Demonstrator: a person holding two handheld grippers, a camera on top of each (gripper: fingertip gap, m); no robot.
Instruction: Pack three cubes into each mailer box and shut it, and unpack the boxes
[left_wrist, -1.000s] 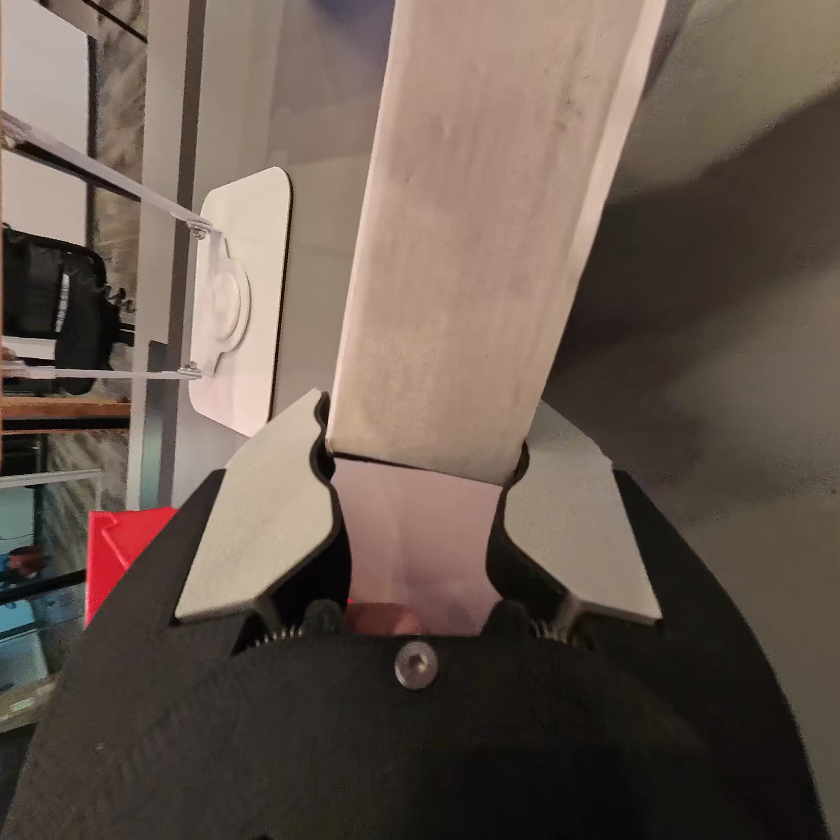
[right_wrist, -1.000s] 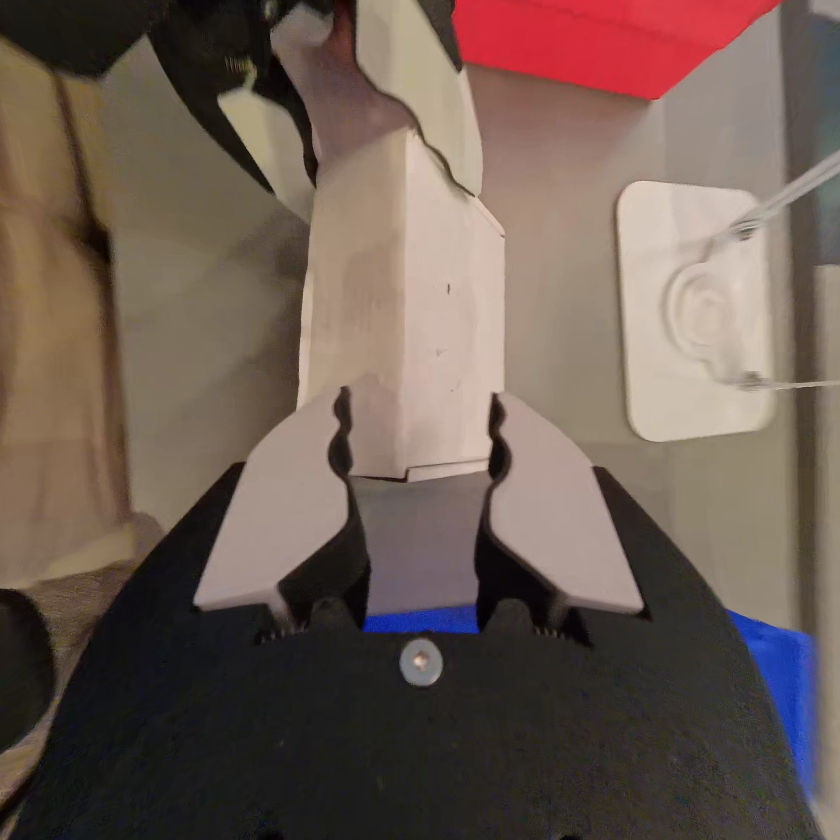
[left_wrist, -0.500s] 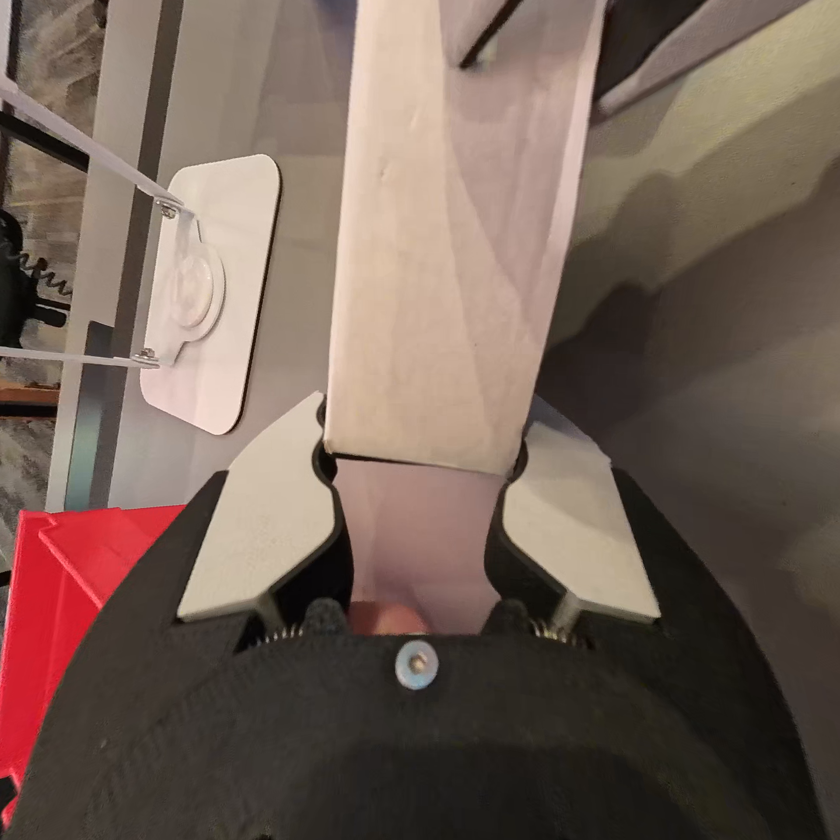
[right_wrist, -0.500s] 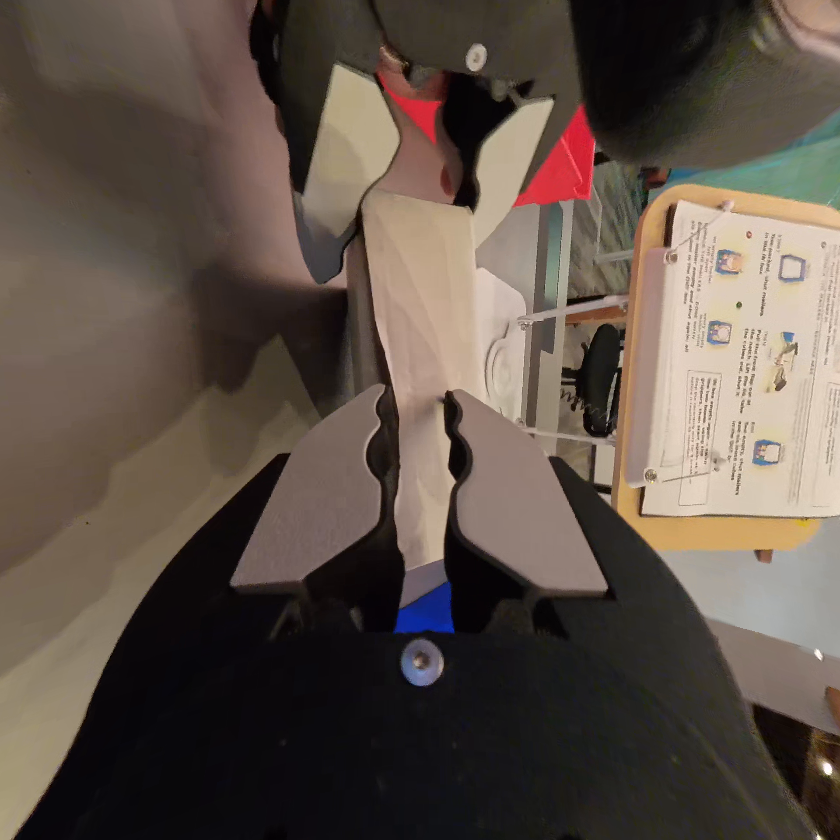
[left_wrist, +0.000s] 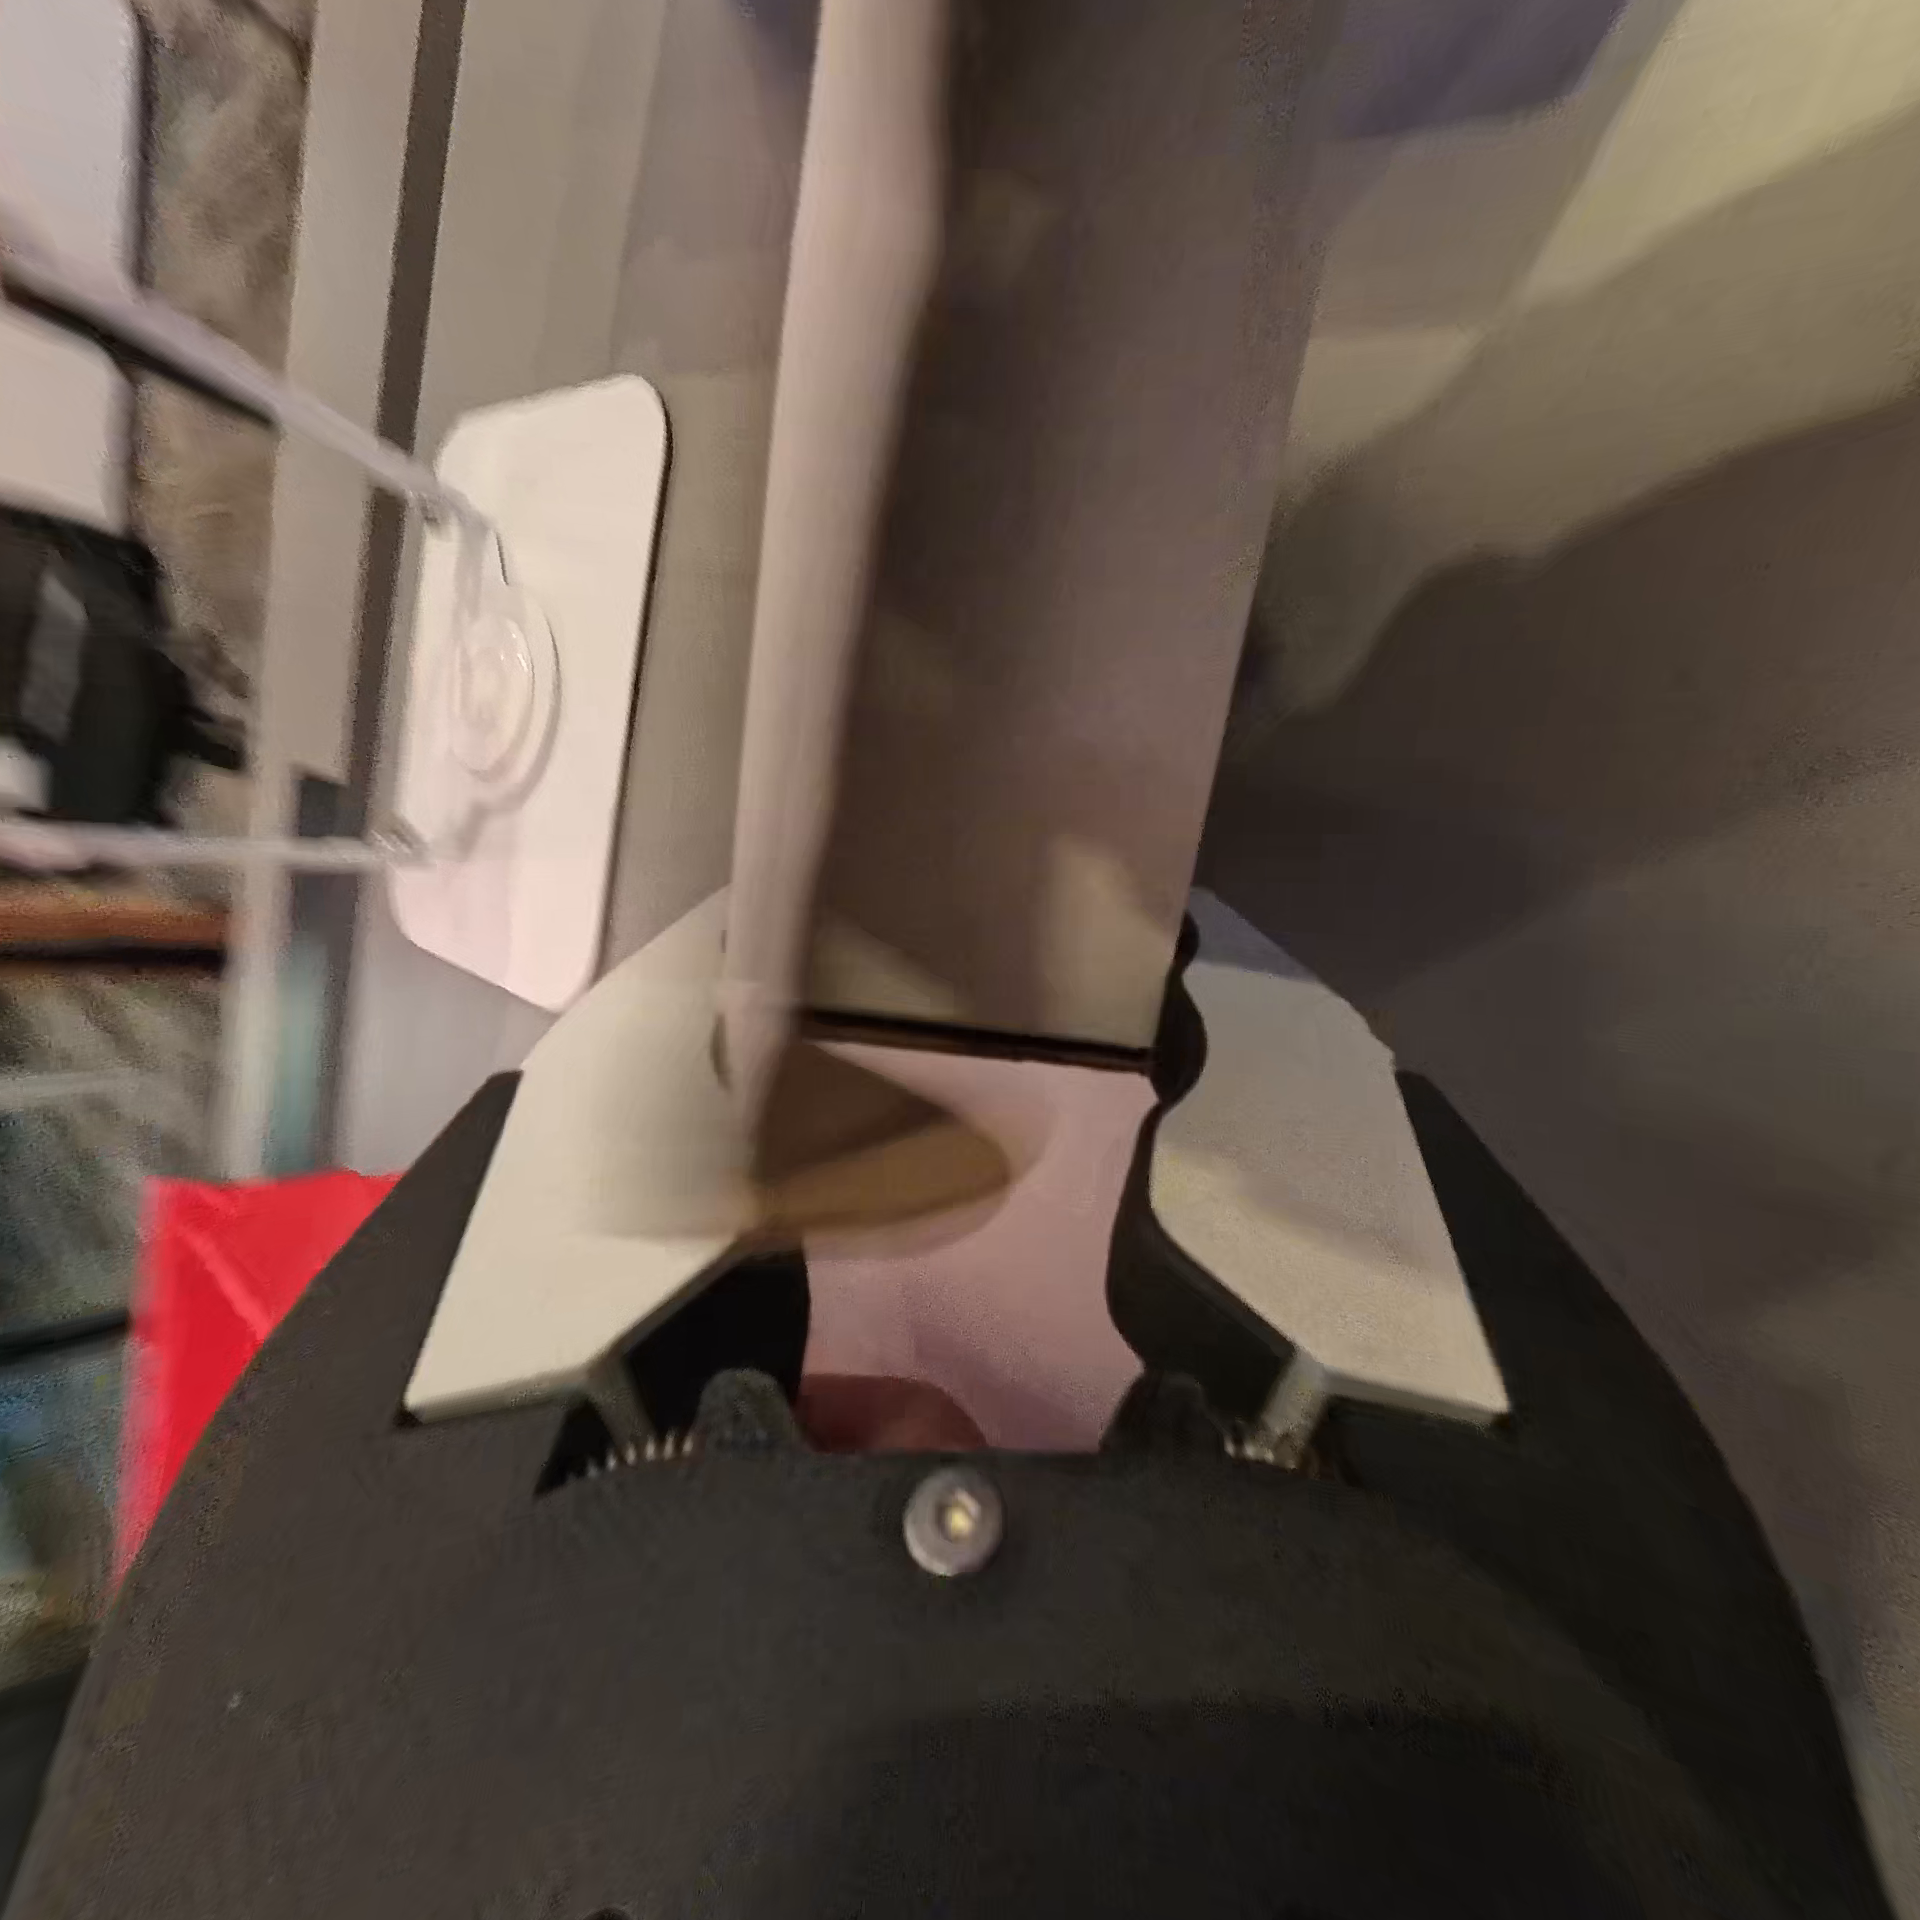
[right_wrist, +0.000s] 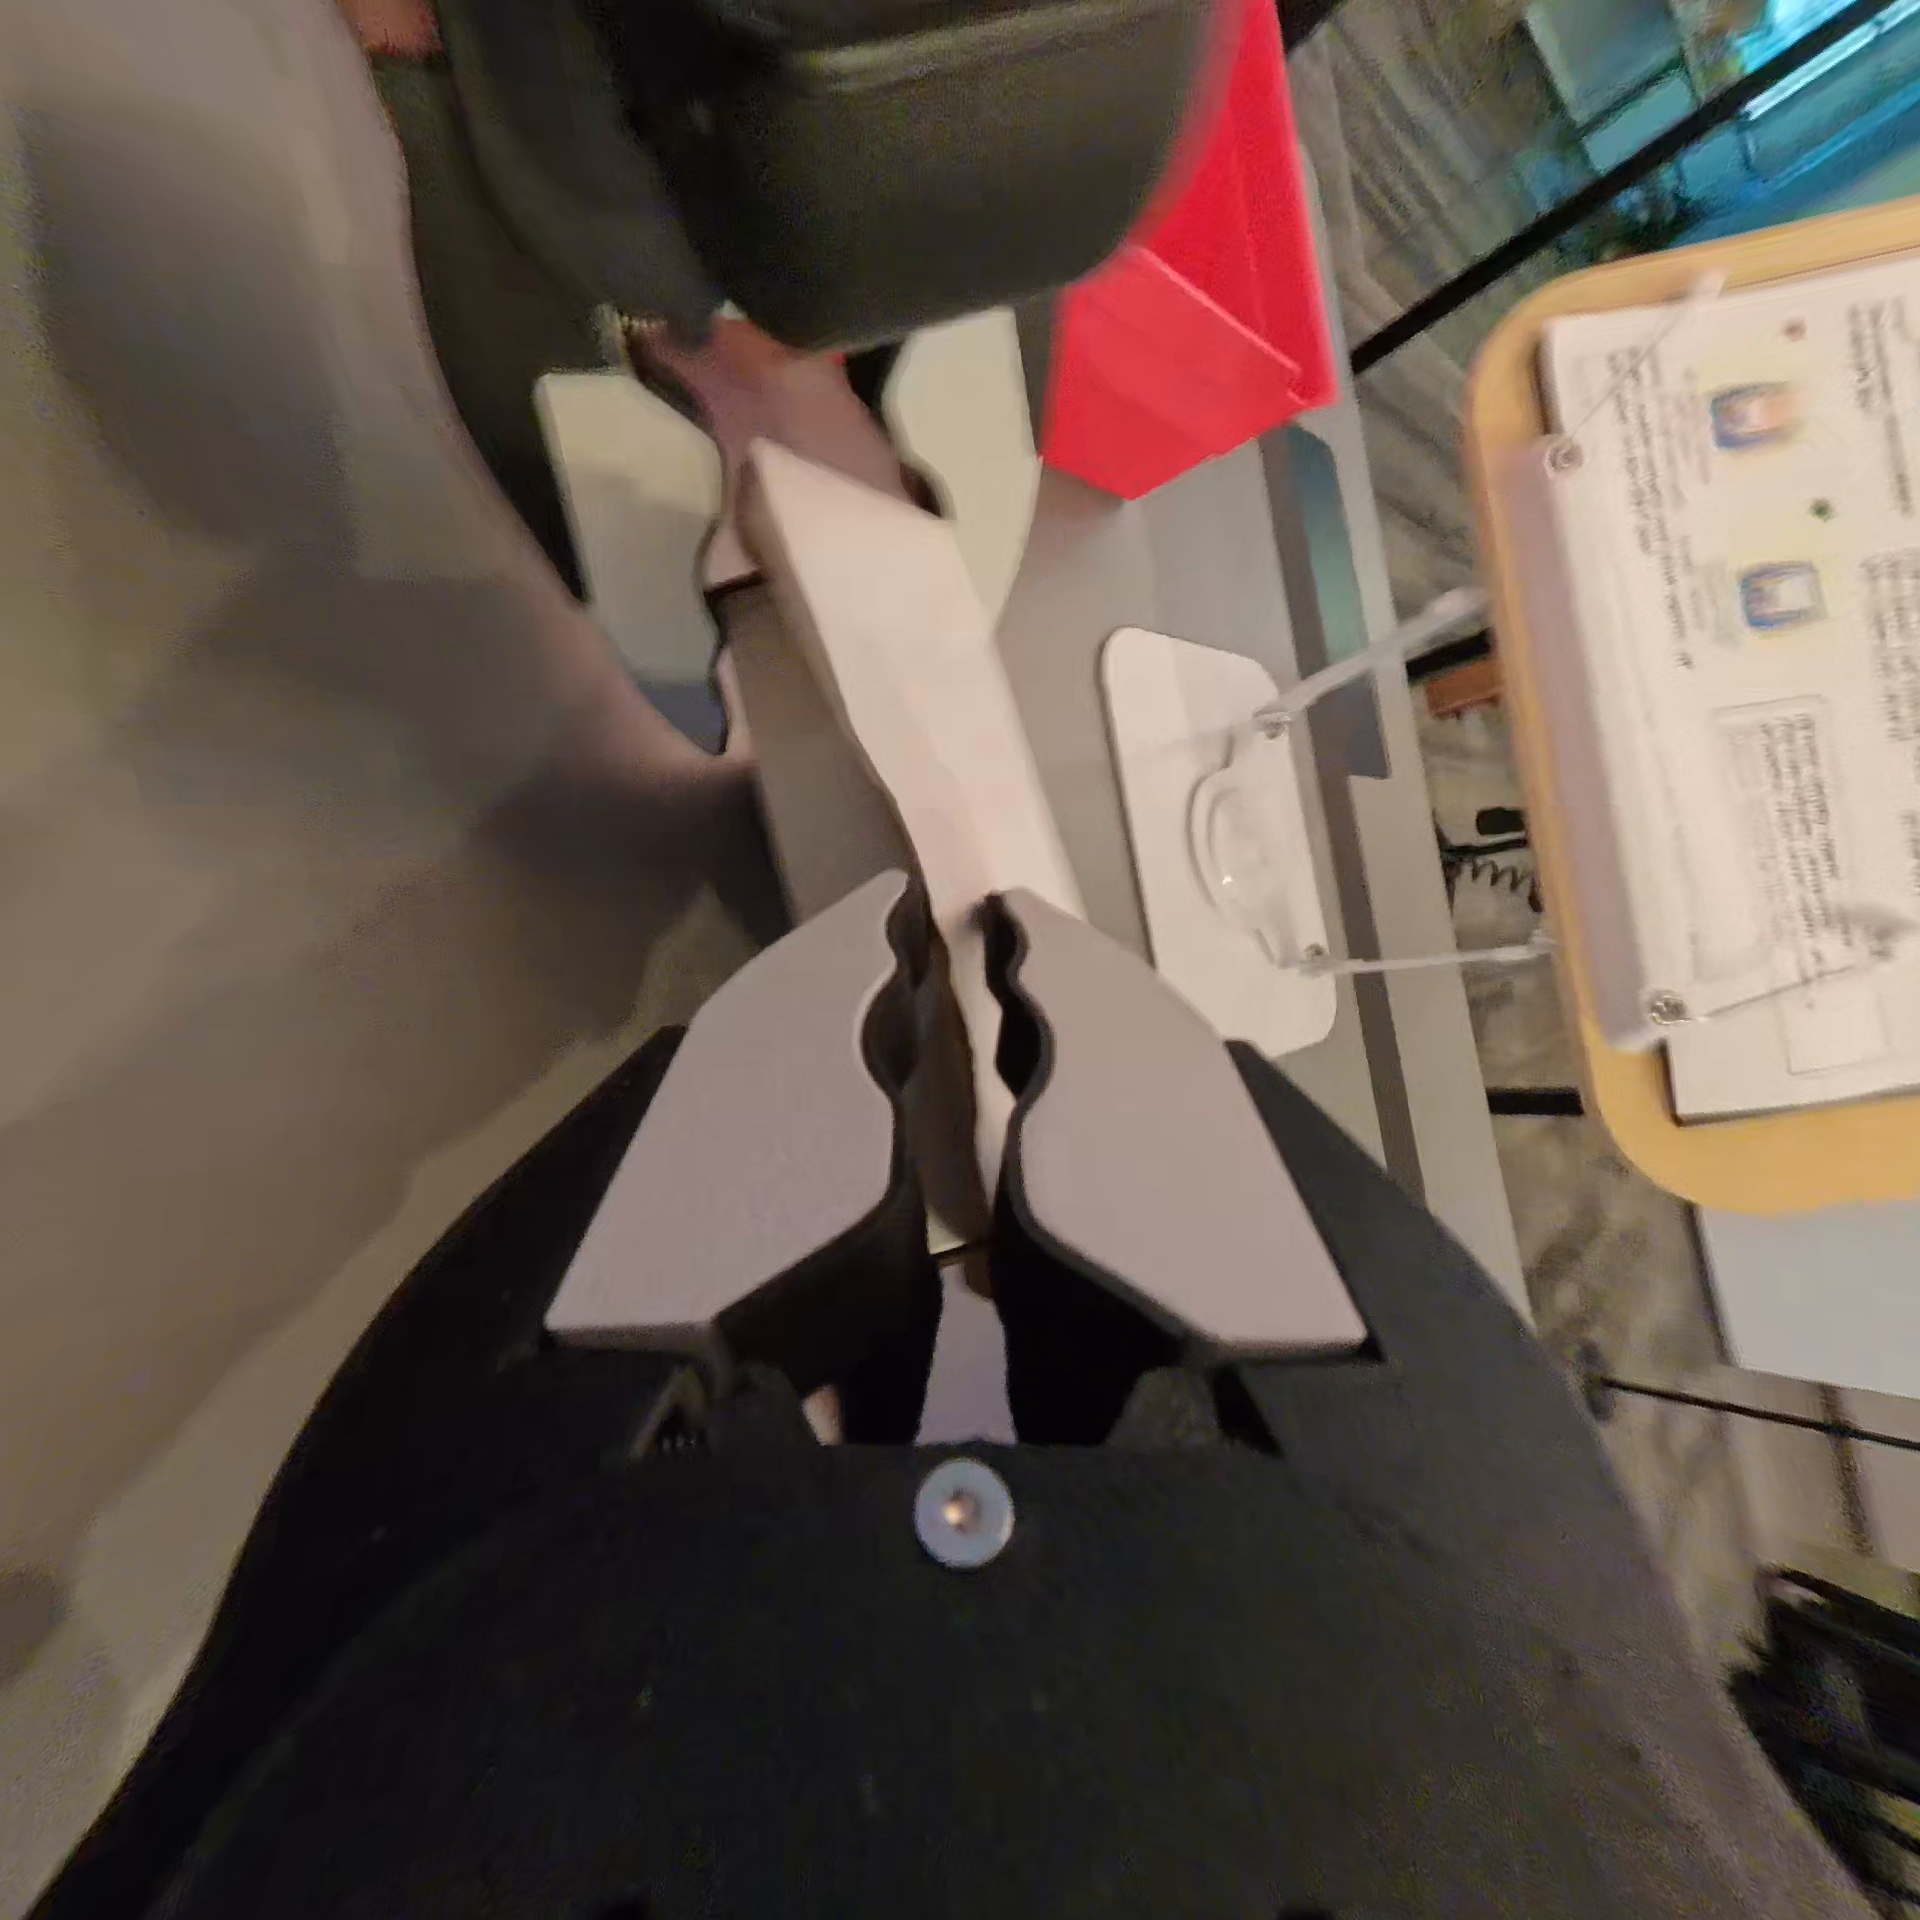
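Currently:
Box: the flat white cardboard mailer box (right_wrist: 914, 686) is held above the grey bench (right_wrist: 1164, 540).
Left gripper (left_wrist: 956, 1029): fingers clamped across one end.
Right gripper (right_wrist: 951, 925): fingers pinched on the opposite edge.
Risk: a flap may be torn if twisted.

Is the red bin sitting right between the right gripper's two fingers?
No. The right gripper is pinching the white mailer box, and the red bin sits far off behind the other gripper.

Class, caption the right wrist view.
Right gripper clamps white cardboard mailer box; left gripper holds its far end.
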